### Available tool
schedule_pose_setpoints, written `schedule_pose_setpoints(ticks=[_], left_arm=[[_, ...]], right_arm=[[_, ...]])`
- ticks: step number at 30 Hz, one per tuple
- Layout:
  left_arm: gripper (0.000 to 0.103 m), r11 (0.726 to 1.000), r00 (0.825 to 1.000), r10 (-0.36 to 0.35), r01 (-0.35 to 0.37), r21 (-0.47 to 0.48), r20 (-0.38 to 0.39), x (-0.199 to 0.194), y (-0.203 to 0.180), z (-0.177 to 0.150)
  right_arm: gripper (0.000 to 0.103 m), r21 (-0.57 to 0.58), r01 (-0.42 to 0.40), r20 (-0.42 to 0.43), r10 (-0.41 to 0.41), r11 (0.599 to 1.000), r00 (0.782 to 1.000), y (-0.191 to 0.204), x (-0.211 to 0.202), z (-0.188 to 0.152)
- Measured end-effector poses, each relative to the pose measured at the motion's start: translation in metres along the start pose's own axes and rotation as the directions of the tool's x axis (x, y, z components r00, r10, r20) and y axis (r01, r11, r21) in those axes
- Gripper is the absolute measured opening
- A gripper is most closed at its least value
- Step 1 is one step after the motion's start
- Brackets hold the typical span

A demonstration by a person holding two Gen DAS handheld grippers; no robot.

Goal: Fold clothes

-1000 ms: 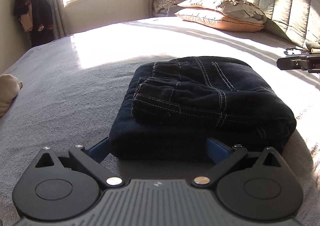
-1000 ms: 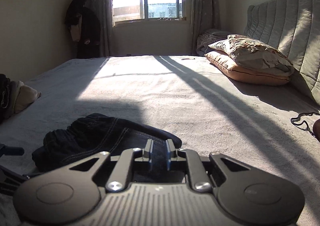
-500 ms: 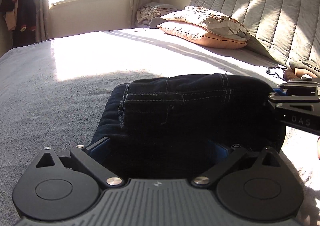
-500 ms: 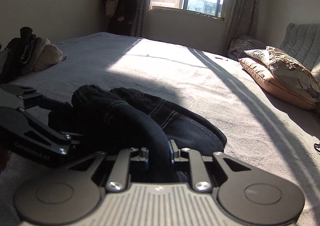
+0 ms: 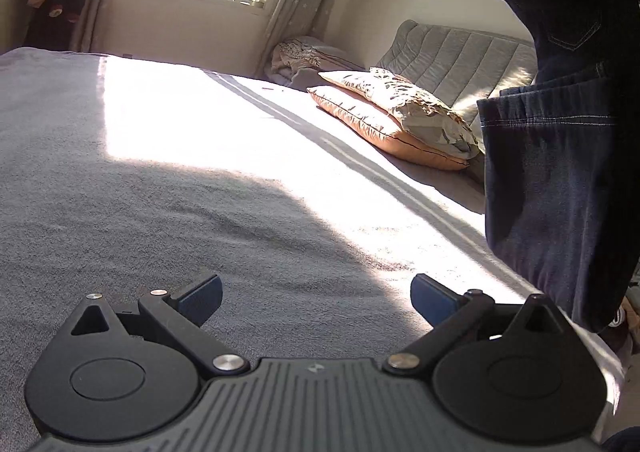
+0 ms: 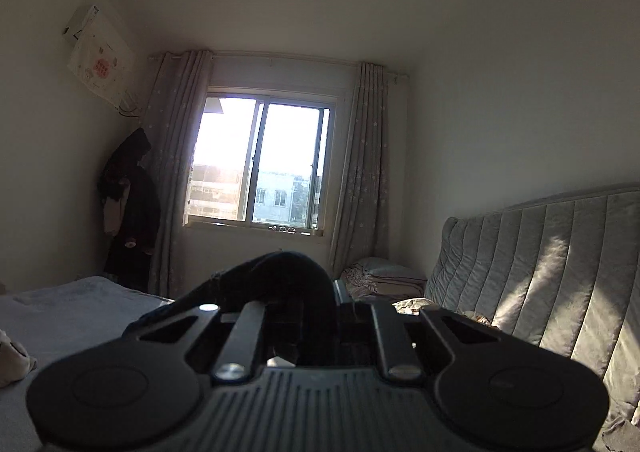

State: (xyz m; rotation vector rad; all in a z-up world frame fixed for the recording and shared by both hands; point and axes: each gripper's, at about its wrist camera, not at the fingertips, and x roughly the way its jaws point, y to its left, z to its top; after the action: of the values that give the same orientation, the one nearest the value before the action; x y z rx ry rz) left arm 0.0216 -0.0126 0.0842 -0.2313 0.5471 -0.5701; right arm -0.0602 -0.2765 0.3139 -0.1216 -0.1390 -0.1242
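A wide bed covered in a grey blanket, partly sunlit. Two pillows lie stacked on it beside the padded headboard, with bundled bedding in the far corner. A pale cloth lies at its left edge

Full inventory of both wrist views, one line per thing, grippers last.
jeans: 1, dark blue, hanging at the right of the left wrist view, lifted off the bed
bed: 1, grey cover, part sunlit, below both grippers
pillows: 2, orange under patterned beige, stacked by the headboard
headboard: 1, grey, padded, right side
folded bedding: 1 pile, pale, in the corner beside the window
window: 1, bright, far wall
curtains: 2, grey, flanking the window
hanging clothes: dark, left of the window
left gripper: open, empty, over the bed
right gripper: jaws have just been closing, shut on the jeans
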Motion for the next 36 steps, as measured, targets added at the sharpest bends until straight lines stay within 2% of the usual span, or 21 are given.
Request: schedule_pose_setpoints(ticks=[1, 3, 6, 8, 9, 11, 13, 15, 17, 18, 21, 22, 24, 25, 26, 29, 30, 32, 34, 35, 36], left_arm=[[0.103, 1.000, 1.000, -0.005, 0.005, -0.023, 0.006, -0.001, 0.002, 0.002], [0.103, 0.999, 1.000, 0.003, -0.002, -0.053, 0.018, -0.005, 0.005, 0.005], [0.103, 0.994, 0.998, 0.058, -0.054, -0.097, 0.037, -0.014, 0.022, 0.012], [0.103, 0.986, 0.995, 0.093, -0.086, -0.146, 0.044, -0.020, 0.037, 0.016], [0.103, 0.979, 0.992, 0.117, -0.109, -0.175, 0.040, -0.023, 0.045, 0.016], [0.103, 0.952, 0.983, 0.183, -0.174, -0.251, 0.013, -0.027, 0.068, 0.019], [0.103, 0.923, 0.975, 0.220, -0.218, -0.316, -0.029, -0.026, 0.085, 0.018], [0.103, 0.906, 0.974, 0.215, -0.224, -0.360, -0.067, -0.022, 0.093, 0.016], [0.103, 0.916, 0.981, 0.163, -0.189, -0.353, -0.102, -0.014, 0.088, 0.013], [0.103, 0.923, 0.980, 0.157, -0.190, -0.334, -0.121, -0.009, 0.083, 0.012], [0.103, 0.943, 0.966, 0.173, -0.218, -0.250, -0.192, 0.009, 0.068, 0.005], [0.103, 0.946, 0.957, 0.187, -0.236, -0.223, -0.220, 0.016, 0.067, 0.002], [0.103, 0.945, 0.941, 0.209, -0.265, -0.194, -0.267, 0.027, 0.071, -0.004], [0.103, 0.941, 0.938, 0.210, -0.271, -0.204, -0.276, 0.028, 0.075, -0.006], [0.103, 0.936, 0.935, 0.211, -0.277, -0.217, -0.284, 0.028, 0.079, -0.008], [0.103, 0.912, 0.934, 0.210, -0.294, -0.286, -0.290, 0.025, 0.093, -0.012], [0.103, 0.906, 0.932, 0.209, -0.298, -0.300, -0.297, 0.028, 0.095, -0.013], [0.103, 0.903, 0.928, 0.218, -0.310, -0.297, -0.303, 0.033, 0.094, -0.016], [0.103, 0.914, 0.918, 0.258, -0.333, -0.232, -0.302, 0.036, 0.083, -0.017], [0.103, 0.920, 0.912, 0.275, -0.342, -0.194, -0.304, 0.039, 0.076, -0.018], [0.103, 0.926, 0.909, 0.283, -0.342, -0.157, -0.306, 0.042, 0.070, -0.019]], right_arm=[[0.013, -0.002, 0.005, 0.060, -0.005, 1.000, 0.998, 0.004, -0.005, 0.018], [0.014, 0.011, -0.037, 0.087, 0.035, 0.999, 0.996, 0.019, -0.011, 0.028], [0.014, 0.020, -0.137, -0.039, 0.137, 0.990, 0.990, 0.057, -0.001, -0.005], [0.014, 0.048, -0.211, -0.171, 0.216, 0.976, 0.961, 0.088, 0.004, -0.056], [0.014, 0.058, -0.246, -0.232, 0.253, 0.967, 0.939, 0.102, 0.004, -0.082], [0.016, 0.097, -0.304, -0.436, 0.315, 0.948, 0.843, 0.131, -0.005, -0.152], [0.021, 0.138, -0.308, -0.600, 0.327, 0.941, 0.730, 0.139, -0.009, -0.212], [0.022, 0.225, -0.305, -0.703, 0.371, 0.925, 0.607, 0.133, -0.018, -0.261], [0.023, 0.191, -0.380, -0.696, 0.398, 0.905, 0.598, 0.128, -0.043, -0.272], [0.024, 0.122, -0.441, -0.686, 0.397, 0.889, 0.610, 0.125, -0.055, -0.266], [0.030, 0.187, -0.467, -0.658, 0.463, 0.864, 0.593, 0.101, -0.052, -0.252], [0.032, 0.230, -0.448, -0.644, 0.480, 0.864, 0.596, 0.089, -0.047, -0.249], [0.038, 0.307, -0.344, -0.612, 0.461, 0.887, 0.643, 0.054, -0.041, -0.245], [0.062, 0.320, -0.268, -0.615, 0.415, 0.909, 0.671, 0.035, -0.037, -0.243], [0.075, 0.319, -0.202, -0.616, 0.365, 0.926, 0.698, 0.016, -0.038, -0.246], [0.080, 0.314, -0.022, -0.651, 0.232, 0.949, 0.722, -0.038, -0.038, -0.256], [0.081, 0.294, 0.077, -0.678, 0.151, 0.953, 0.720, -0.060, -0.038, -0.262], [0.082, 0.238, 0.293, -0.731, -0.028, 0.926, 0.682, -0.105, -0.040, -0.276], [0.082, 0.195, 0.453, -0.772, -0.149, 0.870, 0.618, -0.139, -0.043, -0.291], [0.084, 0.185, 0.534, -0.800, -0.189, 0.825, 0.569, -0.160, -0.048, -0.300], [0.085, 0.193, 0.561, -0.812, -0.189, 0.805, 0.551, -0.168, -0.050, -0.304]])
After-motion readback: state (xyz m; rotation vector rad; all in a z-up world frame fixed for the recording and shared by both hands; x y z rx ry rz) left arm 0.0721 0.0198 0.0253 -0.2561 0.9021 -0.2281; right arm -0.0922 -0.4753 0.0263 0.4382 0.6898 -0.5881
